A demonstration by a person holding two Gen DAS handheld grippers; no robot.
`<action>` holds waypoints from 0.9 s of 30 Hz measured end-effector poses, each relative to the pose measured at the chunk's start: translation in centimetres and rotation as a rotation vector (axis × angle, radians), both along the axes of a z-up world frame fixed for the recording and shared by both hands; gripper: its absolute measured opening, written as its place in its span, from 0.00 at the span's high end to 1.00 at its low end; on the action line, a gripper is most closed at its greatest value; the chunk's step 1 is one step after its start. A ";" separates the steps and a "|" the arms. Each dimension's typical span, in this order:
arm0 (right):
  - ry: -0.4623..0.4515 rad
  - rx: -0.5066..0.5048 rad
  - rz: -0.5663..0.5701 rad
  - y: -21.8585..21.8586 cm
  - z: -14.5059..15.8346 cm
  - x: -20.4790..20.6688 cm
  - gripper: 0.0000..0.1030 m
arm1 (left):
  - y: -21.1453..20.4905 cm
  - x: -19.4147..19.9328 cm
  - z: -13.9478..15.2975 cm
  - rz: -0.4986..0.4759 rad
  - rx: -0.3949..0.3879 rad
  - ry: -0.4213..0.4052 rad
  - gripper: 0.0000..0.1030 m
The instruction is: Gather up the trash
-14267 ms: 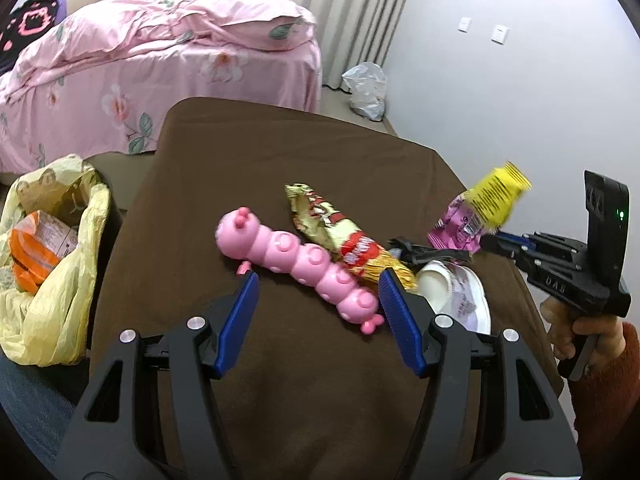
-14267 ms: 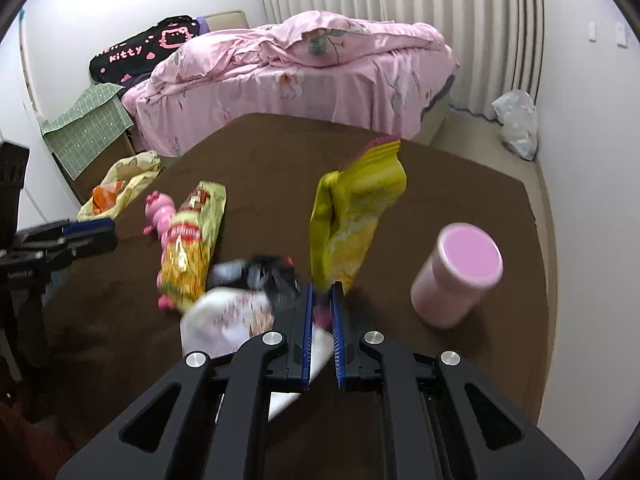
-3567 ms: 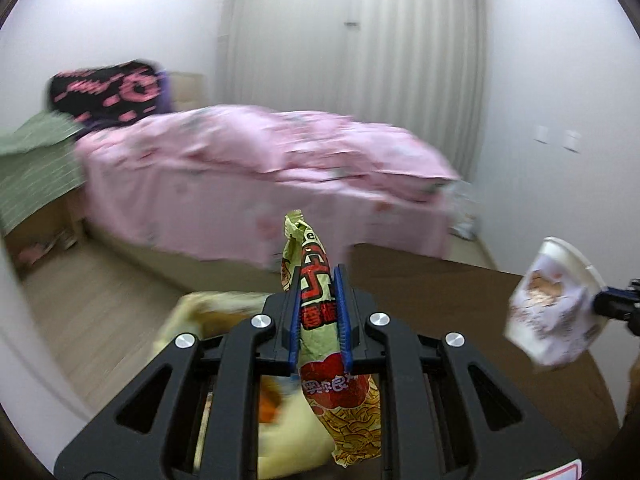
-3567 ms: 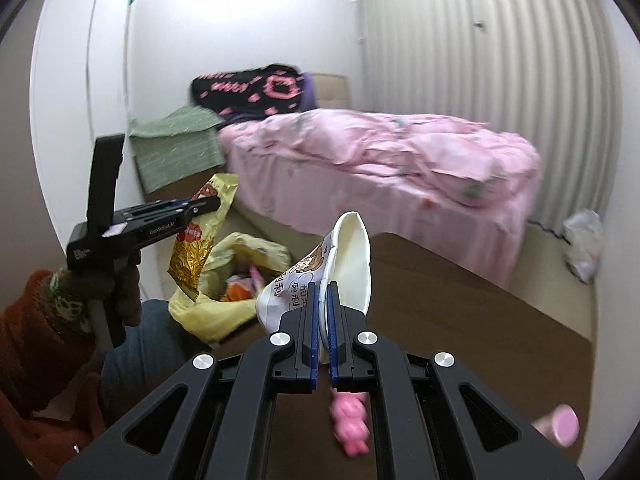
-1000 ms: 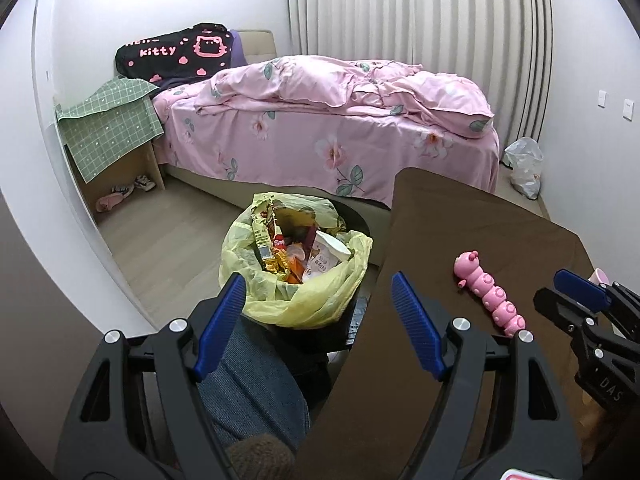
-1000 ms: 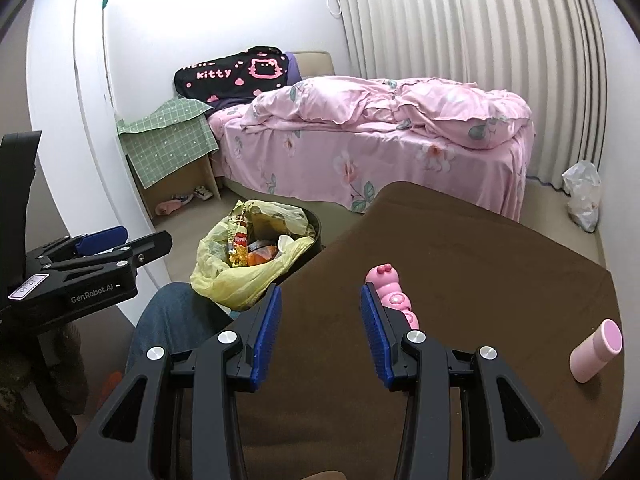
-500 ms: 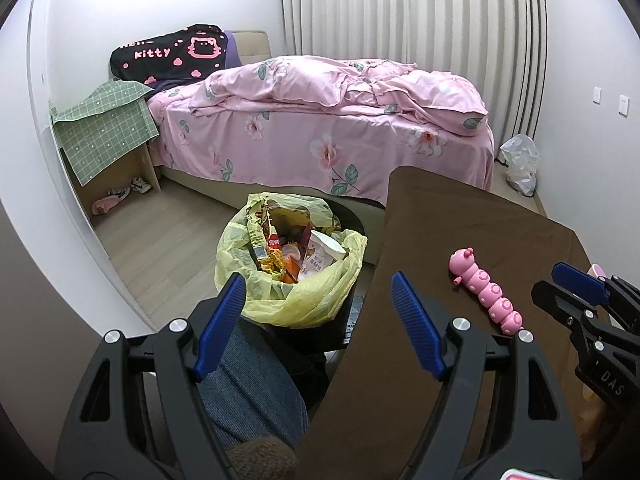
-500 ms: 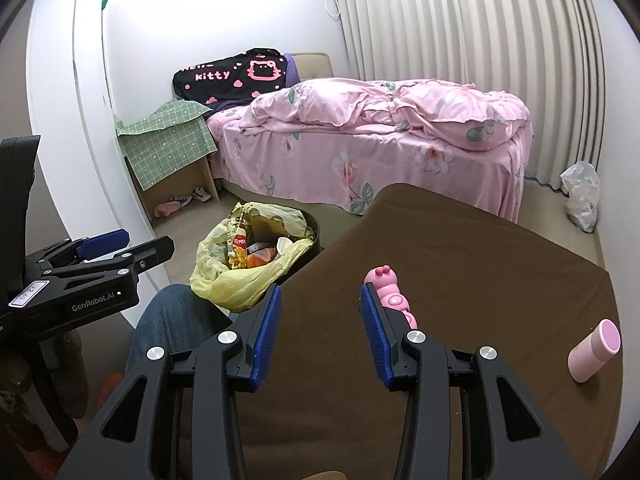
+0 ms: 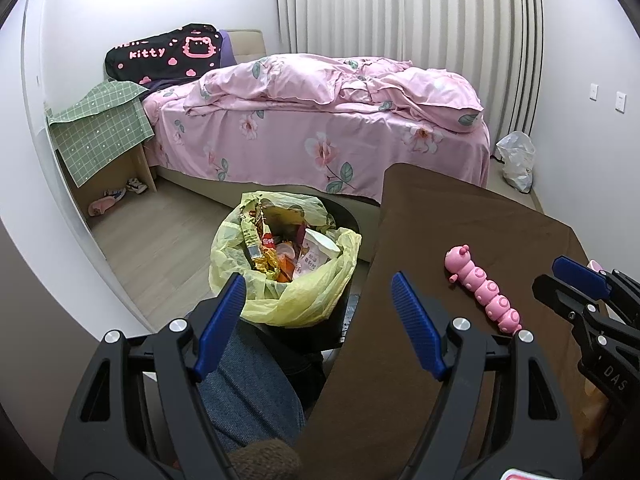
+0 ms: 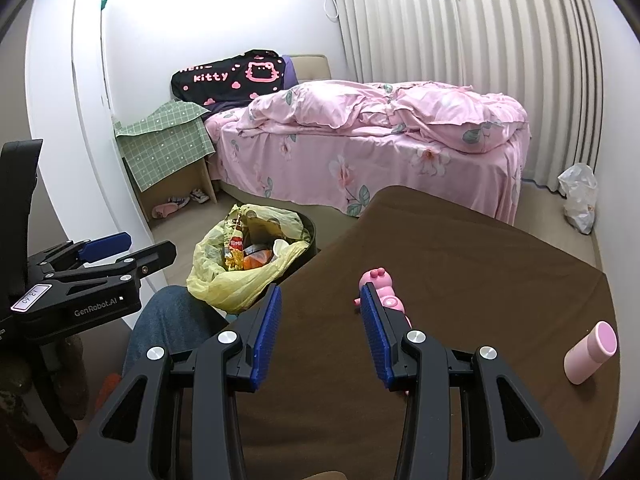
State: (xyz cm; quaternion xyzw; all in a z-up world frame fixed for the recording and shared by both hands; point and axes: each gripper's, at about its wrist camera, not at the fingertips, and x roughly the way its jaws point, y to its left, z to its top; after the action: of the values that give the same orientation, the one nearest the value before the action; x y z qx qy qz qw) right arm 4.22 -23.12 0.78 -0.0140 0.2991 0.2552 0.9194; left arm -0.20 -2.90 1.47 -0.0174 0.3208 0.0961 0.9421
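Wrappers and a crumpled paper cup [image 9: 316, 254] fill the yellow plastic bin liner [image 9: 280, 296] on the floor beside the brown-clothed table [image 9: 460, 240]. Both the left gripper [image 9: 316, 320] and the right gripper [image 10: 320, 330] gape empty. A pink caterpillar toy [image 9: 482, 290] lies on the cloth; only the right wrist view shows the whole pink tumbler [image 10: 590, 352] on its side.

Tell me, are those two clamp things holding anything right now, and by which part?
Nothing is held. The left gripper and the right gripper both stand open with empty space between their fingers. The wrappers lie in the yellow trash bag; the pink caterpillar toy lies untouched on the table.
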 end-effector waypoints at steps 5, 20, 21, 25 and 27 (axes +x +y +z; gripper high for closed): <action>0.001 0.001 0.001 0.0 0.0 0.0 0.62 | -0.1 0.0 0.0 0.001 0.001 -0.001 0.31; -0.001 0.000 -0.003 -0.2 0.0 0.1 0.62 | 0.1 0.2 -0.2 -0.022 -0.009 0.009 0.31; -0.001 0.001 -0.002 -0.2 0.0 0.1 0.62 | 0.1 0.2 -0.3 -0.022 -0.009 0.009 0.31; -0.002 0.000 -0.002 -0.2 0.0 0.0 0.62 | 0.0 0.2 -0.3 -0.021 -0.009 0.009 0.31; -0.002 -0.001 -0.002 -0.2 0.0 0.1 0.62 | 0.1 0.1 -0.2 -0.022 -0.011 0.009 0.31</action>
State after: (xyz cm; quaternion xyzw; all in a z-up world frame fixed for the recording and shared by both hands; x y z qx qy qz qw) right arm 4.31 -23.36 0.80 -0.0145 0.2983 0.2538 0.9200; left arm -0.09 -2.81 1.24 -0.0184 0.3257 0.0841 0.9415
